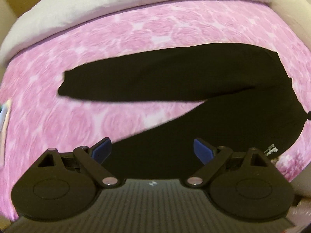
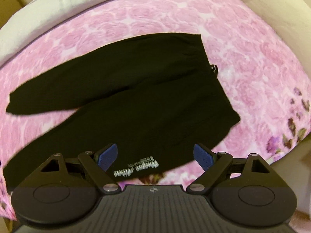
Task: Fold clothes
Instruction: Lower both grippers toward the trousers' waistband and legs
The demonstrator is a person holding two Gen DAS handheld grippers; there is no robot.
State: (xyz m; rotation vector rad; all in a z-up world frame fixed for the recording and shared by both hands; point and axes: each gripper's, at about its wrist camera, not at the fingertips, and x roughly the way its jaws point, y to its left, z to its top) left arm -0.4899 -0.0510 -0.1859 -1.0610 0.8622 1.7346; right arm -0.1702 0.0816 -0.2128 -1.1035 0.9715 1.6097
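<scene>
A bed fills both views, its pink rose sheet [image 1: 136, 38] running out to a grey blanket [image 1: 58, 15] along the far edge, from about nine to one o'clock. On the sheet lie black trousers [image 2: 145, 101], spread flat with the two legs splayed apart in a V: in the right view the waistband sits toward one to three o'clock, one leg reaches to nine o'clock and the other runs down to seven. A white logo [image 2: 136, 168] is printed on the near leg's thigh, at six o'clock just above the device. The left gripper [image 1: 152, 151] hangs over the near leg with its blue pads wide apart and nothing between them; the right gripper [image 2: 155, 156] is equally wide and empty, above the logo and the near edge of the cloth. The fabric looks soft, light and limp, so it will probably sag and crease when lifted and needs a pinch through one edge. Good holds seem to be the near leg's cuff and the near waistband corner, to lay that leg over the far one.
</scene>
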